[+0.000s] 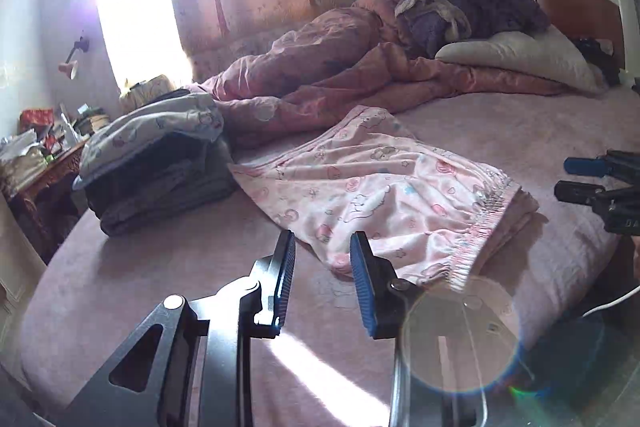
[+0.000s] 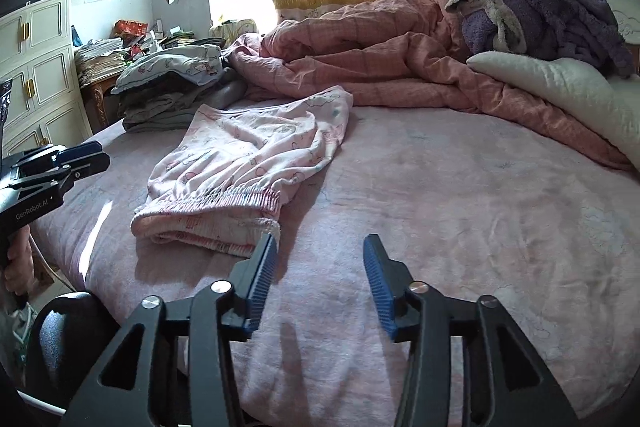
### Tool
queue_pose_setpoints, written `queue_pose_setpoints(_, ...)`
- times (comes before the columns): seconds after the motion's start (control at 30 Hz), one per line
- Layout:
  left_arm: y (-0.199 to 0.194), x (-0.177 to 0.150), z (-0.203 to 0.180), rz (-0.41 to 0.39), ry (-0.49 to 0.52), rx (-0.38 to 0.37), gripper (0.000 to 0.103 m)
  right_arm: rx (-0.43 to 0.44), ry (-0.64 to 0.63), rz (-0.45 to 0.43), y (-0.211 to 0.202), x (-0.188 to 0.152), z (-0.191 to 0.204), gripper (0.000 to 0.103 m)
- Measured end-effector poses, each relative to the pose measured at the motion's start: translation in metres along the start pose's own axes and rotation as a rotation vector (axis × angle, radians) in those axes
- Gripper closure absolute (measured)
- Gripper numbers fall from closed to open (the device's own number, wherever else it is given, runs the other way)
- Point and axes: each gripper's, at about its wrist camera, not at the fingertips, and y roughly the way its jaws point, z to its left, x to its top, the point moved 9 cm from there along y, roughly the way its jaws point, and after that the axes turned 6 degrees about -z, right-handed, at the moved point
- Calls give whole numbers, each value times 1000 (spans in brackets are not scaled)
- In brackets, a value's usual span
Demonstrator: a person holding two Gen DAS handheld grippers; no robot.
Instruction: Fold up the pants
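Observation:
Pink printed pants (image 1: 380, 187) (image 2: 248, 155) lie doubled over on the pink bed sheet (image 2: 440, 207), with the elastic waistband toward the bed's front edge and the legs running back. My left gripper (image 1: 323, 239) hovers just short of the waistband's left corner, jaws open with only a modest gap and nothing between them. It also shows at the left edge of the right wrist view as the left gripper (image 2: 102, 154). My right gripper (image 2: 320, 241) is open wide just right of the waistband's right corner and holds nothing. In the left wrist view the right gripper (image 1: 564, 177) sits at the right edge.
A stack of folded clothes (image 1: 160, 179) (image 2: 176, 95) sits at the bed's left. A rumpled pink duvet (image 2: 380, 51), a purple fleece (image 2: 540, 15) and a pillow (image 2: 560, 87) lie across the back. A cluttered desk (image 2: 104, 59) and a white cabinet (image 2: 36, 67) stand at left.

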Motion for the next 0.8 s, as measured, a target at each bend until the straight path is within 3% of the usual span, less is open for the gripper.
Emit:
queue_pose_setpoints(0.13, 4, -6, 3, 46, -31, -47, 74, -15, -45, -17, -8, 10, -4, 40)
queue_pose_setpoints(0.3, 5, -17, -2, 40, -70, -26, 74, -12, -22, -22, -10, 14, -3, 34)
queue_pose_setpoints(0.4, 1, -18, -8, 22, -36, -5, 72, -26, -39, -34, -12, 16, -2, 19)
queue_pose_setpoints(0.53, -3, -16, -7, -28, 57, 54, 43, -41, -133, -4, -11, 15, -4, 16)
queue_pose_setpoints(0.67, 9, -25, -11, 18, 150, 49, 25, -112, -274, 39, -7, 13, -15, 13)
queue_pose_setpoints(0.73, 15, -30, -17, 44, 230, 59, 4, -134, -320, 52, -4, 13, -19, 3)
queue_pose_setpoints(0.8, 21, -36, -24, 67, 284, 61, 0, -139, -337, 69, 2, 11, -22, 1)
